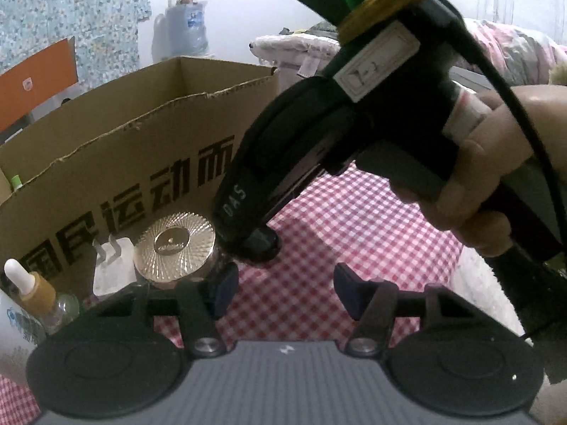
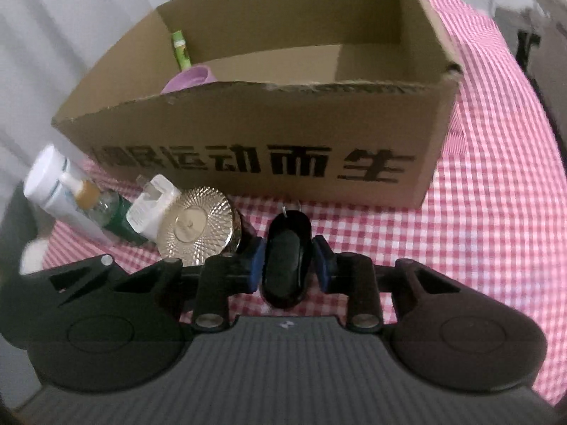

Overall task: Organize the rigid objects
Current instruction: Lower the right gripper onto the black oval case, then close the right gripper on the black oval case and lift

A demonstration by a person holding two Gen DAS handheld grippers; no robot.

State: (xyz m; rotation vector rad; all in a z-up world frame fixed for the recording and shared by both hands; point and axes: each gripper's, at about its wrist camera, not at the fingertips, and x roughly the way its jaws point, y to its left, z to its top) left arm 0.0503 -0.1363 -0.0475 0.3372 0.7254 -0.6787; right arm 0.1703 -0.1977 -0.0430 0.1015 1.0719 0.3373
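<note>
My right gripper [image 2: 288, 262] is shut on a black oval key fob [image 2: 285, 248] with a small metal ring at its far end, just above the red-checked tablecloth [image 2: 478, 194]. In the left wrist view the same gripper [image 1: 260, 244] reaches down from the upper right in a person's hand [image 1: 496, 177], the fob at its tip. My left gripper [image 1: 283, 290] stands open over the tablecloth [image 1: 354, 212] with nothing between its blue pads. Beside its left pad stands a gold-lidded jar [image 1: 175, 248]. An open cardboard box [image 2: 248, 134] stands behind.
Left of the jar [image 2: 196, 226] stand a white plug charger [image 2: 152, 202], a dropper bottle [image 2: 88, 194] and a white tube [image 2: 53, 184]. Inside the box lie a purple item [image 2: 187, 78] and a green tube [image 2: 180, 49]. The box wall [image 1: 141, 141] rises close ahead.
</note>
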